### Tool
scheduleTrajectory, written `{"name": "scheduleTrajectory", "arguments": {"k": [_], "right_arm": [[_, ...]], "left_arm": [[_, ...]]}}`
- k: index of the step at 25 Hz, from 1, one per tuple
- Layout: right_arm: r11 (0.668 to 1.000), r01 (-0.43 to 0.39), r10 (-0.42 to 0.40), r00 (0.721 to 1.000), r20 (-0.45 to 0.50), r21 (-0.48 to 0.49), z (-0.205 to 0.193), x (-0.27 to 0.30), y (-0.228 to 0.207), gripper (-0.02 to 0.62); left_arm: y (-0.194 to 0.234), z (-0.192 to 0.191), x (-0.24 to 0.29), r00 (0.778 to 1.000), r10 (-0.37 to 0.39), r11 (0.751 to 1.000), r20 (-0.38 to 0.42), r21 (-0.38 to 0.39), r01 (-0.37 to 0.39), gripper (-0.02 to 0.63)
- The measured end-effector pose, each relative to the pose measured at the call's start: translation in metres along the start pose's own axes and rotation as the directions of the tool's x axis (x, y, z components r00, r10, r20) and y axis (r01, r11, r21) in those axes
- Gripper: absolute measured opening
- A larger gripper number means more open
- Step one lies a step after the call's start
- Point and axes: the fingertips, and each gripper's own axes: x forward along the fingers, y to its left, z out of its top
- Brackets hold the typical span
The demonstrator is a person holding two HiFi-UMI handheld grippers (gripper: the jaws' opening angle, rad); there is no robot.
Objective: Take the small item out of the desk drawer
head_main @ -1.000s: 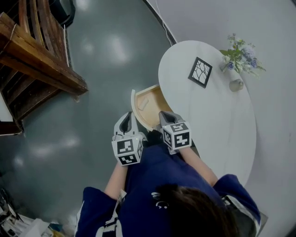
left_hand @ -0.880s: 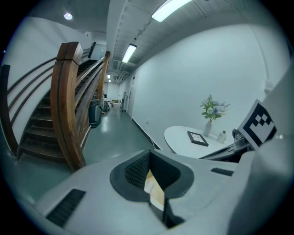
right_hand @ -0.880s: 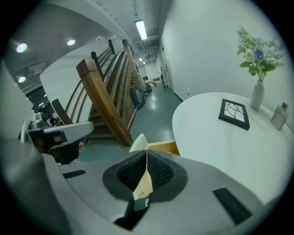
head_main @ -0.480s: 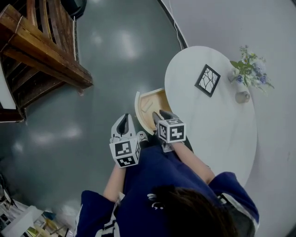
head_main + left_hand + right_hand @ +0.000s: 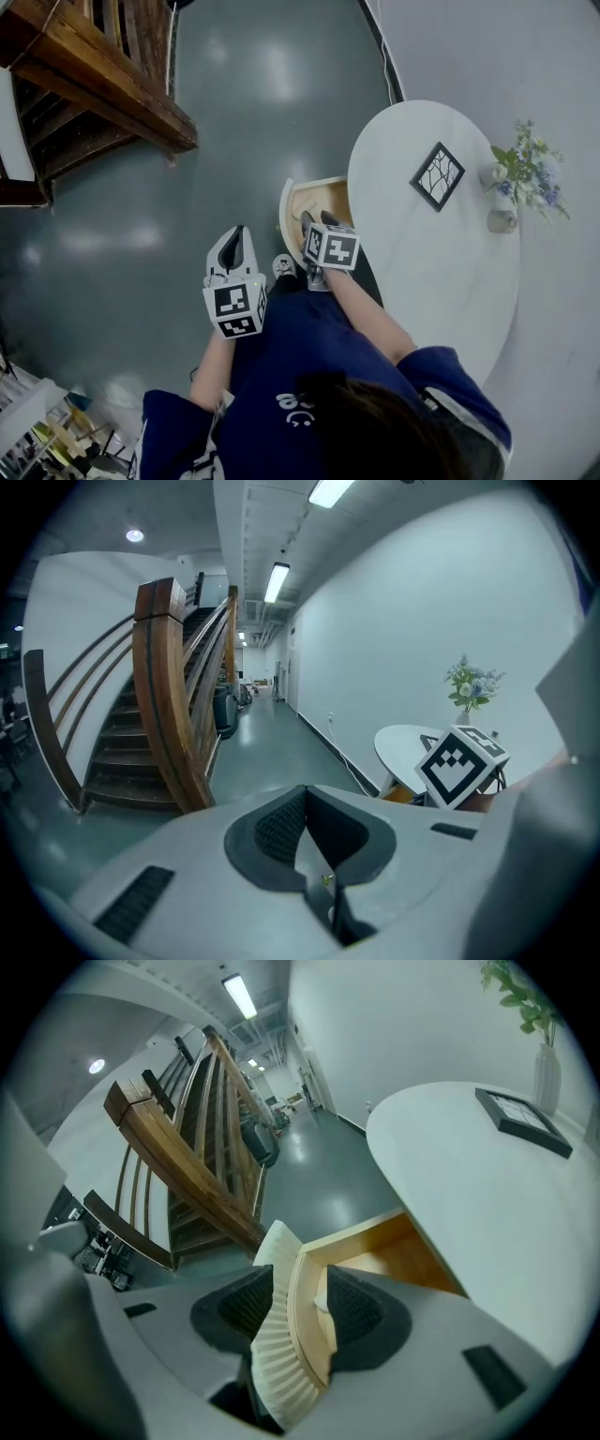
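The wooden drawer (image 5: 323,199) stands pulled out from under the white oval table (image 5: 441,272). Its curved white ribbed front (image 5: 277,1344) sits between the jaws of my right gripper (image 5: 292,1309), which are opening; the pads flank the front panel without clearly pressing it. A small white piece (image 5: 320,1299) shows just inside the front, mostly hidden. In the head view the right gripper (image 5: 313,221) is at the drawer's near end. My left gripper (image 5: 236,236) hangs left of the drawer over the floor, shut and empty, with the left gripper (image 5: 314,850) pointing down the hall.
On the table are a black picture frame (image 5: 437,175) and a vase of flowers (image 5: 523,169) with a small vase (image 5: 502,221) beside it. A wooden staircase (image 5: 89,89) rises at the upper left. Grey glossy floor (image 5: 187,206) lies between it and the table.
My right gripper has moved forward to the drawer's front and its jaws have spread. The left gripper has drifted left and away from it. The head camera has shifted.
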Motion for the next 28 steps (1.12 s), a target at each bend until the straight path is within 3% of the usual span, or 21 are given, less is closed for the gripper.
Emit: {"name": "scheduleTrajectory", "arguments": {"k": [6,12,28], "right_arm": [[0.995,0.069,-0.064,0.996,-0.070,0.072,-0.010,0.030,-0.019,0.186],[0.993,0.104,-0.094,0.984,-0.150,0.058,-0.023,0.059,-0.035,0.187],[0.982,0.157,-0.127,0.958,-0.257,0.102,-0.040,0.124,-0.055,0.192]], "left_arm": [[0.015,-0.009,-0.010,0.998,0.050,0.999,-0.036,0.003,-0.050,0.003],[0.030,-0.016,-0.021,0.990,0.129,0.991,-0.062,-0.019,-0.131,0.003],[0.034,-0.048,-0.042,0.958,0.220,0.974,-0.185,-0.009,-0.225,0.003]]}}
